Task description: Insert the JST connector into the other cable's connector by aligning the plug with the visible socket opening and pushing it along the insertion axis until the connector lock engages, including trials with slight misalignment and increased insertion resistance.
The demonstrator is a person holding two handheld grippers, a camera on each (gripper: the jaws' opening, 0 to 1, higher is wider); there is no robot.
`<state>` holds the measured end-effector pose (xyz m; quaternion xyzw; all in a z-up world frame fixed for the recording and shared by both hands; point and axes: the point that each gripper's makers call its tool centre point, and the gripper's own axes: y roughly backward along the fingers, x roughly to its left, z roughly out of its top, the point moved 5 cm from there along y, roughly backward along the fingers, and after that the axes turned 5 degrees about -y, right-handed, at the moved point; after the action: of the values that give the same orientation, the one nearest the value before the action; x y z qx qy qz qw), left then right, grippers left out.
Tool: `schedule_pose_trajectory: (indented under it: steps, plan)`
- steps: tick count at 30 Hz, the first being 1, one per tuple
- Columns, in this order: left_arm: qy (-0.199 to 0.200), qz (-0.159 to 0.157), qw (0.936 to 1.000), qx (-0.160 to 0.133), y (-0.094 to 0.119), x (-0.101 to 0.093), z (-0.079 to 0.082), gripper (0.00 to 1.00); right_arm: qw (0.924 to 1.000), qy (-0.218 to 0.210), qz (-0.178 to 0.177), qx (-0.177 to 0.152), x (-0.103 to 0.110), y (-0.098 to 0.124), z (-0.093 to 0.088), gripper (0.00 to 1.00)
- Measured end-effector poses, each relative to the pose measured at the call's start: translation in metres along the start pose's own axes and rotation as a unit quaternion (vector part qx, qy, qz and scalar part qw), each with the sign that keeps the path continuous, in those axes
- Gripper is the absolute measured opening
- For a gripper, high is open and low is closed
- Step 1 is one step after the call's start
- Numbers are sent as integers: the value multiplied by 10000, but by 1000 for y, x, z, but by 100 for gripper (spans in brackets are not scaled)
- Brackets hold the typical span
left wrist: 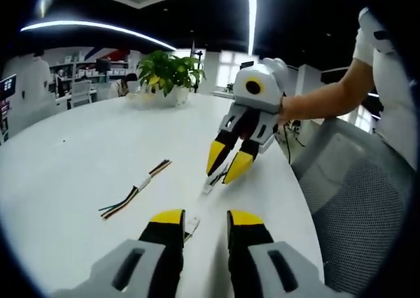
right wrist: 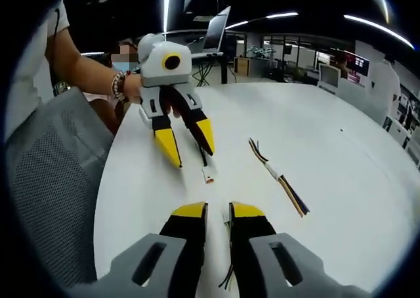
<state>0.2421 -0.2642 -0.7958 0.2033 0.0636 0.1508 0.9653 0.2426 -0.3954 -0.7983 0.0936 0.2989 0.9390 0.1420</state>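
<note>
Hovering low over white table (left wrist: 79, 160), both grippers facing each other. Left gripper (left wrist: 205, 218) jaws standing apart beside white connector (left wrist: 192, 225); right gripper (right wrist: 217, 210) pinching its cable (right wrist: 228, 278), wires trailing back between the jaws. Lying apart, a mated cable (left wrist: 134, 190) running long axis diagonally. Sitting at the far edge, potted plant (left wrist: 170, 75).

An open-plan office: white table (left wrist: 79, 160), mesh chair (left wrist: 354, 206), monitors (right wrist: 357, 62), potted plant (left wrist: 169, 71).
</note>
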Motion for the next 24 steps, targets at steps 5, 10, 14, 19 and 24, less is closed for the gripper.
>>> schedule_pose_trajectory:
  steps: [5, 10, 14, 19, 24]
  plan:
    - [-78, -54, 9998, 156, -5, 1, -8, 19, 9999, 15, -15, 104, -5, -3, -8, 10]
    - [-115, -82, 9997, 186, -7, 4, -12, 17, 9998, 24, -28, 187, -8, -5, -13, 9]
    - [-140, -104, 9997, 143, -7, 6, -12, 14, 9999, -11, -33, 169, -10, -7, -14, 8]
    - [-178, -122, 9996, 163, -9, 7, -14, 12, 9999, -33, -31, 115, -9, -9, -16, 7]
    - [-232, -165, 9994, 206, -11, 7, -18, 10, 9999, -6, -54, 111, -10, -9, -18, 5]
